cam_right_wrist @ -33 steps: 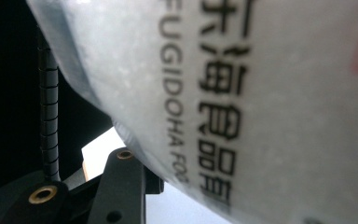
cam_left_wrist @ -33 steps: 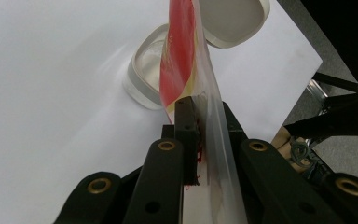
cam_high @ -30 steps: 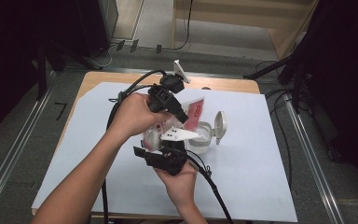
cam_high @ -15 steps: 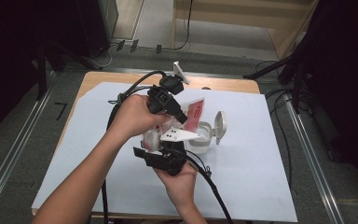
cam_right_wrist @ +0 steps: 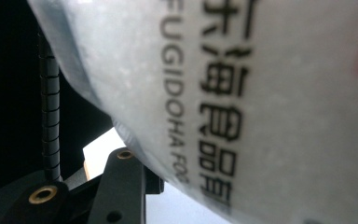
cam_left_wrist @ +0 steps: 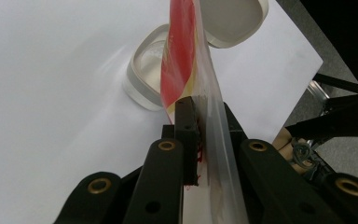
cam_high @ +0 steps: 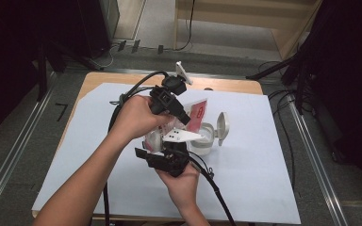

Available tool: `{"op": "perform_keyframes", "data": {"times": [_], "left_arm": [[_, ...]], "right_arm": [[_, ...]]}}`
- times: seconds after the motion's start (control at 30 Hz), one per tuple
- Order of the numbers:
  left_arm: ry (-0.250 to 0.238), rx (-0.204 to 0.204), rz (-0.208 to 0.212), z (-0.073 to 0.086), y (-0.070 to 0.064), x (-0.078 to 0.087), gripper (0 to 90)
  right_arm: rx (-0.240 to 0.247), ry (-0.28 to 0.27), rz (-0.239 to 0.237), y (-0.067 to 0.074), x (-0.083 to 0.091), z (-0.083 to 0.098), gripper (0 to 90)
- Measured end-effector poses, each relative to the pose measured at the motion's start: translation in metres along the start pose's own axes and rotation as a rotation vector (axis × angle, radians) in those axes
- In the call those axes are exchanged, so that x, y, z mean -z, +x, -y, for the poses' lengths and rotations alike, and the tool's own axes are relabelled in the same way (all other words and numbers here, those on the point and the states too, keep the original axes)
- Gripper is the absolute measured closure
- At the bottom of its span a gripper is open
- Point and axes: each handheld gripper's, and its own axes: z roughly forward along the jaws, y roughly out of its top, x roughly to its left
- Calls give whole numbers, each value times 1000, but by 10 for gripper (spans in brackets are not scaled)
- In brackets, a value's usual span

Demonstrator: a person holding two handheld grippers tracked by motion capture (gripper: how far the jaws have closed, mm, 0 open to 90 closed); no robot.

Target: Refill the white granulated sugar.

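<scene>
My left tongs are clenched on the edge of a red and clear plastic pouch, which I hold above the middle of the tabletop. In the left gripper view, the pouch stands on edge between the black jaws, and its long axis runs away from me, with the far end pointing down toward a small white container on the white sheet. That container's hinged lid lies open on its far side. In the high view, the container sits just right of my hands, with its lid tipped up at the right.

My right tongs come in from the near side and grasp the pouch's lower, clear part. In the right gripper view, the frosted plastic lies close across the lens. Black print runs along it: "FUGIDOHA FO", cut off at the edge, beside a column of Chinese characters. A red mark shows at the right edge, too blurred to read.
</scene>
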Motion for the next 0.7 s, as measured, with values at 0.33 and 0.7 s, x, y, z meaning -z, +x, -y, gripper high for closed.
{"op": "perform_keyframes", "data": {"times": [0.33, 0.7], "left_arm": [[1, 3, 0, -1, -2, -1, 838], [-4, 0, -7, -2, -3, -3, 837]], "right_arm": [[-1, -3, 1, 0, 1, 0, 622], [16, -19, 37, 1, 0, 1, 647]]}}
